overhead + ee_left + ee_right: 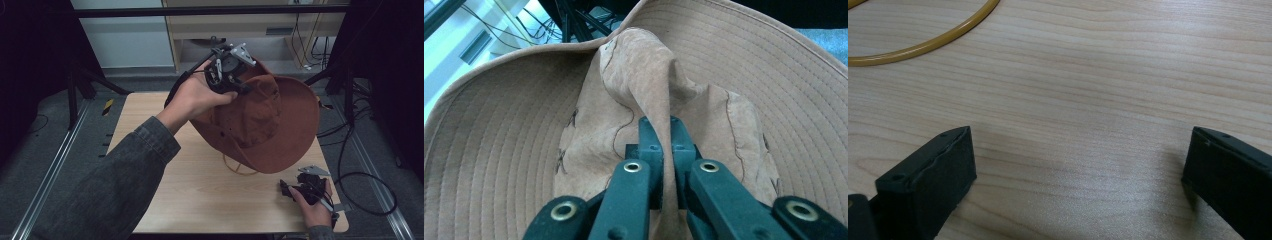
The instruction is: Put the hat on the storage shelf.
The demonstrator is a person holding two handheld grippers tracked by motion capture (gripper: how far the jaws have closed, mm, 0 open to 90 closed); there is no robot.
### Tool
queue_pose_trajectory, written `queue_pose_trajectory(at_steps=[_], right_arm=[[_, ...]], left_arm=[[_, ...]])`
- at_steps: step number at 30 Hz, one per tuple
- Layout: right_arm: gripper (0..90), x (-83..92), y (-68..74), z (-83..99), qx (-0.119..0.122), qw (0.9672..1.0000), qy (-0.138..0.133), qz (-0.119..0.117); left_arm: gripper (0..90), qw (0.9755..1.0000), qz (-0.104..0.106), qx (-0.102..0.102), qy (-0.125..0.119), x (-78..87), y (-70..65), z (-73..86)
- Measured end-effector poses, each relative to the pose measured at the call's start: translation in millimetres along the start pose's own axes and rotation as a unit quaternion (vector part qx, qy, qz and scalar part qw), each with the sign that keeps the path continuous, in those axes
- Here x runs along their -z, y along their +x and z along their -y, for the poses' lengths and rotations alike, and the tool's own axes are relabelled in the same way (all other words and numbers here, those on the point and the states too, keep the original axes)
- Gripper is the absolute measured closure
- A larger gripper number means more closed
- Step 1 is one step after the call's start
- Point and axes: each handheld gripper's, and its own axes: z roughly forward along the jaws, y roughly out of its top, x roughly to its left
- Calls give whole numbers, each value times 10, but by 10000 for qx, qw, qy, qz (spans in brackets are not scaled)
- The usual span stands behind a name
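Observation:
A brown wide-brimmed hat (265, 120) hangs tilted above the wooden table (200, 195), its brim facing the right. My left gripper (235, 82) is shut on a pinched fold of the crown. In the left gripper view that fold of the hat (644, 75) rises between the two black jaws of my left gripper (663, 131), with the ribbed brim all around. A yellow-brown cord loop (240, 167) from the hat trails on the table. My right gripper (286, 189) rests at the table's front right, and in its own view my right gripper (1078, 150) stands open over bare wood.
The cord (923, 37) curves across the top left of the right gripper view. Black cables (367, 187) lie on the floor to the right of the table. A cabinet (250, 30) stands behind it, and dark stands flank both sides.

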Motion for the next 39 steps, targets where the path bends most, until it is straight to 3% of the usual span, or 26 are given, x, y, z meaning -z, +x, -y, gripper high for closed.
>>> queue_pose_trajectory(at_steps=[17,28,39], right_arm=[[6,0,0,0,1,10000,0,-6],[6,0,-1,0,3,10000,-8,-2],[6,0,-1,0,4,10000,-7,-9]], left_arm=[[884,9999,130,-20,38,-281,-21,-93],[876,9995,191,106,212,-476,43,-15],[868,9992,267,215,213,-557,73,38]])
